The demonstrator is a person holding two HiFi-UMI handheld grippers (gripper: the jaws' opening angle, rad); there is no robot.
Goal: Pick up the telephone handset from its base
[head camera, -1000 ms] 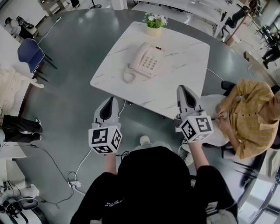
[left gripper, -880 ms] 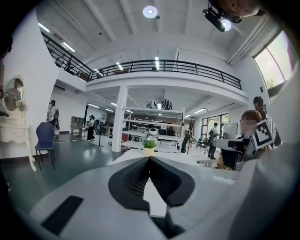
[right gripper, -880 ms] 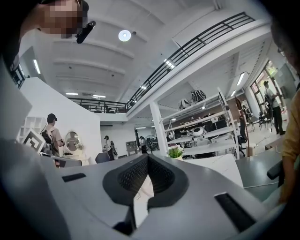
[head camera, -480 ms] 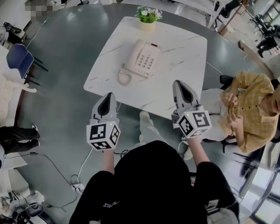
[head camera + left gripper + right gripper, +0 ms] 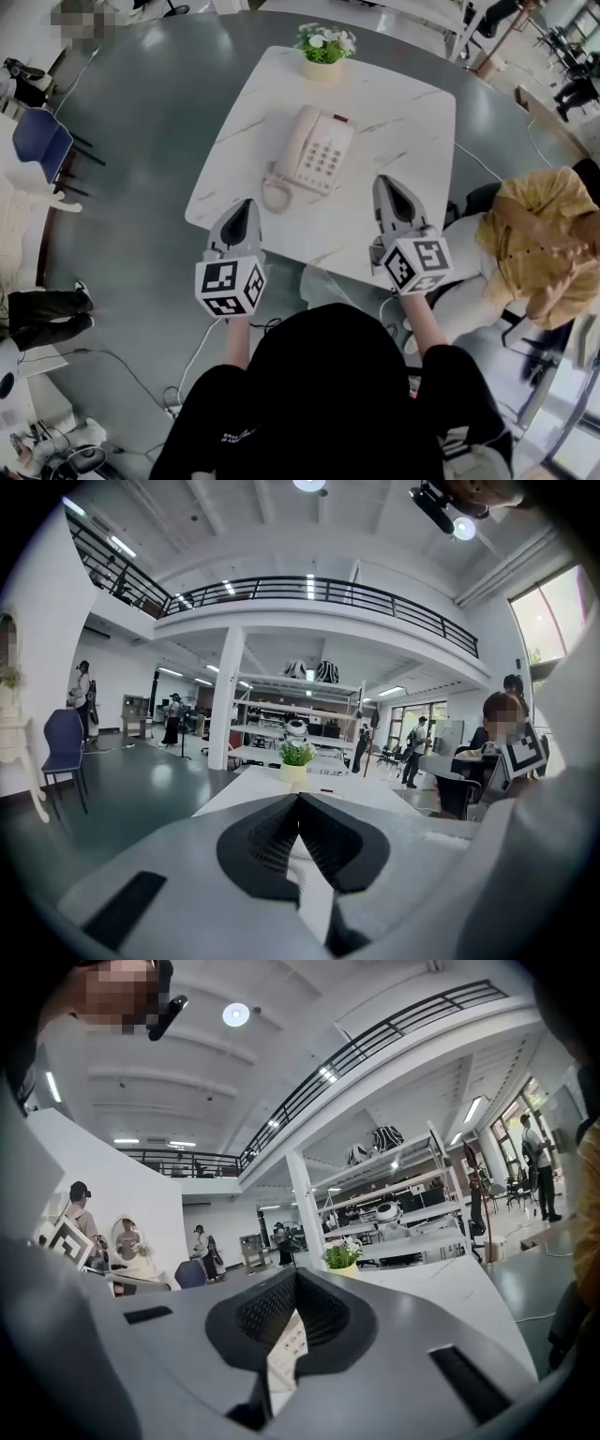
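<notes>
White marble table, beige telephone, handset seemingly cradled, left gripper and right gripper both closed, empty.

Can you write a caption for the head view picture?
Both shut, the left gripper and right gripper hover at the near edge of the white table, facing the cream telephone, handset in place.

Telephone on table, potted plant behind it
</notes>
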